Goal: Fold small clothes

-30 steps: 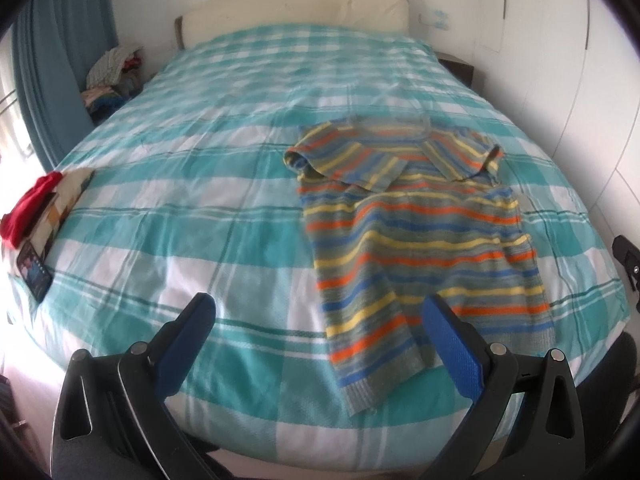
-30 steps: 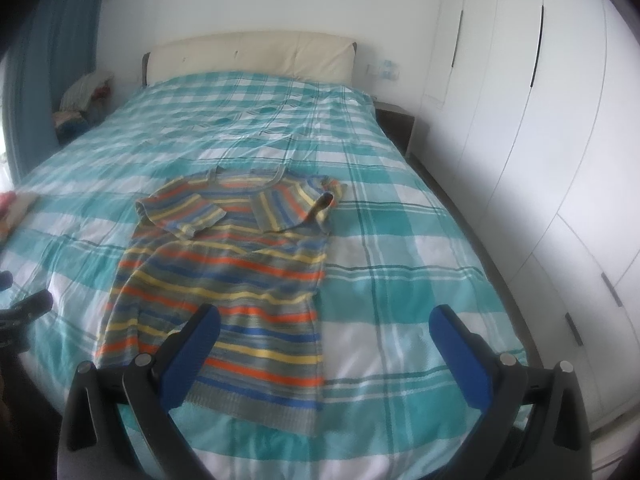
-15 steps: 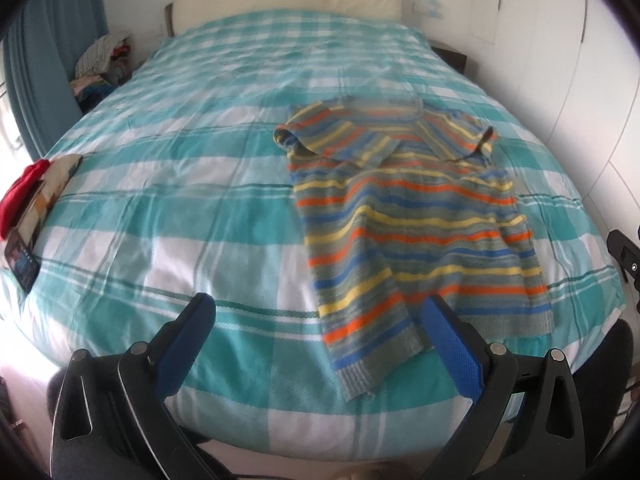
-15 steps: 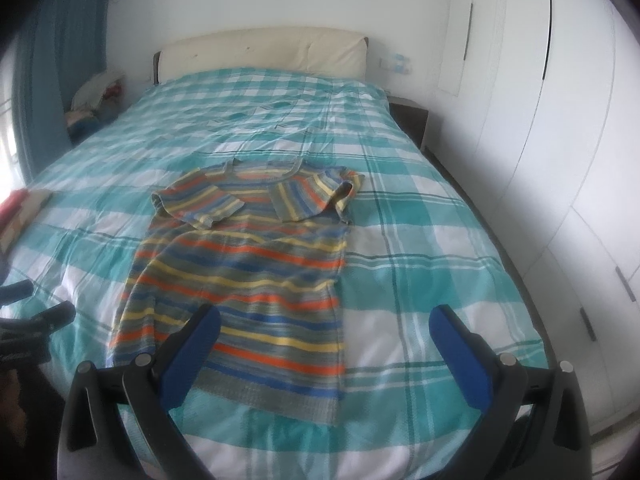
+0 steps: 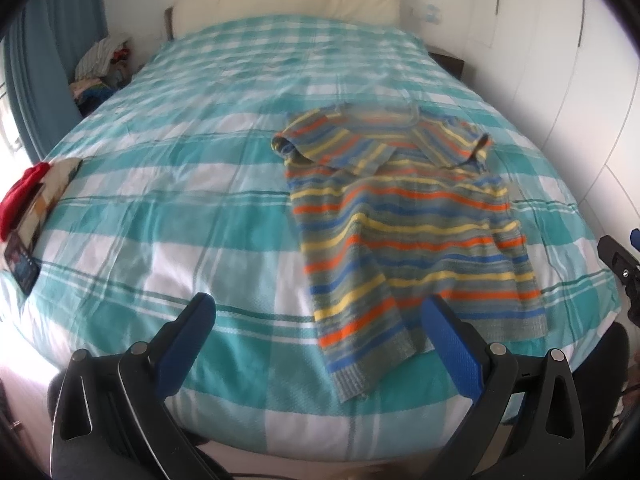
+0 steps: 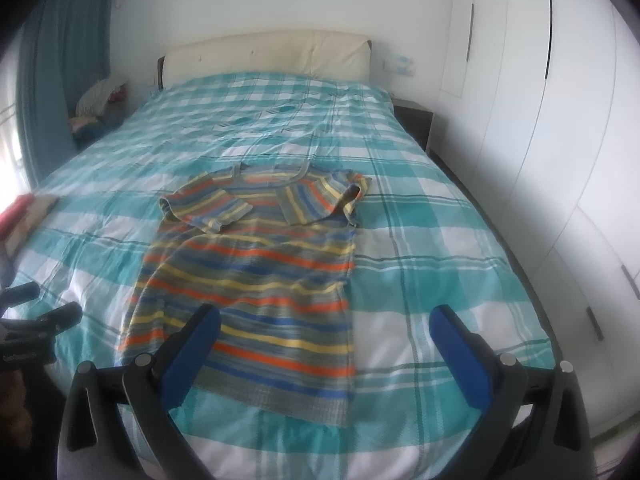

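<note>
Fold is partway in, judging by how things are lying now. Striped shirt [image 5: 404, 216] is lying flat on the checked bedspread [image 5: 180, 208], toward the foot of the bed and right of centre, neck pointing at 12 o'clock toward the headboard [image 6: 264, 54]. Both short sleeves are already sitting turned in over the chest: left one [image 6: 208, 208] at about 10 o'clock of the shirt's middle, right one [image 6: 320, 196] at about 1 o'clock. Left side of the body is also looking doubled over, with a narrow flap running down to the hem at 6 o'clock [image 5: 360, 364]; can't tell how clean that crease is, the view is blurring there.

Left gripper [image 5: 316, 332] is hanging just off the foot edge, jaws spread wide, gripping nothing, its right finger sitting over the hem corner in its view. Right gripper [image 6: 324, 340] is doing the same on the other side, jaws wide apart and empty, with the hem between its fingers.

What's remaining, I'd say: the right side fold, then bringing the hem up toward the neck. A small pile with something red on top [image 5: 24, 196] is sitting at the bed's 9 o'clock edge, well apart from the shirt; looks like other clothes, can't confirm.
</note>
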### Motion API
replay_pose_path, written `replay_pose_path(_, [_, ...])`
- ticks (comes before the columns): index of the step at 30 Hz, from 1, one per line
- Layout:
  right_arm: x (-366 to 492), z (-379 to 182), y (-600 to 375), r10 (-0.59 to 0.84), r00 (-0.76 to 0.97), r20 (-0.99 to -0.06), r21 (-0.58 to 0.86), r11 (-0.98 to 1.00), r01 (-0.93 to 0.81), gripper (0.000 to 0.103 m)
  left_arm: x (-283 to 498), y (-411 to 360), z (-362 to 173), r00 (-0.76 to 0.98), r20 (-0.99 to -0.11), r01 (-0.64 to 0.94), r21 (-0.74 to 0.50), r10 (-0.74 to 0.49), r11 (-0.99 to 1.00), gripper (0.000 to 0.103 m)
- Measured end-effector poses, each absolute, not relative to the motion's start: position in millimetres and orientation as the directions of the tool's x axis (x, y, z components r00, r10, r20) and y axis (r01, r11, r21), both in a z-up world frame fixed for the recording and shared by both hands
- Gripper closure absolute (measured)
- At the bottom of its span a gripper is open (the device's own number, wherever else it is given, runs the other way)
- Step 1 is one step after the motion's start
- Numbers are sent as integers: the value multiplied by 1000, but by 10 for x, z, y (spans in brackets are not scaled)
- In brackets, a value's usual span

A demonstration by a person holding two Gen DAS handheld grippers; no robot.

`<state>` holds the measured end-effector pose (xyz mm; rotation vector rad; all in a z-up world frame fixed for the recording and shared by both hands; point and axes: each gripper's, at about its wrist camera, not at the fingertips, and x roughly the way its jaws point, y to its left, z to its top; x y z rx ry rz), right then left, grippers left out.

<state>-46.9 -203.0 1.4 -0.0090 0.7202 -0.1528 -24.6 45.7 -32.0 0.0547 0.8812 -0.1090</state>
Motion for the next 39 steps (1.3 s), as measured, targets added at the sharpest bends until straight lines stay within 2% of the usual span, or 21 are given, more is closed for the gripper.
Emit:
replay_pose_path(15, [-501,30,-2145,-144,757,-637,-33,987,160,0,-221,444,-414,612,-786,136,3,-82,991,0])
replay_pose_path(19, [-580,-169,-2413,33,772,-635,83,996,26,0,-181,528,-720,554,-827,189,11,-97,982,0])
replay_pose_path(23, [-562,-783,-2815,218,664,-715,266,963,-30,0,-73,726,-1332,417,-901,146,-62,-119,987,2])
replay_pose_path(25, [-513,-1087,-2938,316,603,-732,379,925,-24,4,-46,749,-1507,393,-906,138,-115,-161,984,4])
replay_pose_path(27, [-437,-1353,-2991,393,561,-729,472,882,-5,27,-38,706,-1532,417,-890,150,-130,-182,980,6])
replay_pose_path(29, [-341,-1528,-3001,434,543,-719,520,854,5,36,-19,632,-1508,430,-876,188,-148,-217,971,23])
replay_pose_path(30, [-282,-1607,-2993,451,531,-717,537,843,9,43,2,600,-1496,430,-872,203,-158,-233,966,37])
replay_pose_path(31, [-235,-1660,-2996,459,523,-718,547,837,17,50,22,575,-1498,429,-867,219,-173,-254,960,56])
replay_pose_path(32, [-194,-1689,-2997,474,515,-714,561,828,16,71,38,571,-1498,419,-864,236,-194,-280,952,70])
replay_pose_path(33, [-170,-1696,-3015,486,505,-713,571,821,16,98,51,586,-1494,402,-861,251,-224,-312,942,96])
replay_pose_path(35, [-196,-1596,-3069,515,499,-697,595,804,0,98,57,717,-1410,376,-849,263,-287,-372,921,97])
replay_pose_path(39, [-397,-1183,-3183,528,509,-680,595,803,-38,98,12,1033,-1118,388,-835,285,-293,-389,913,98])
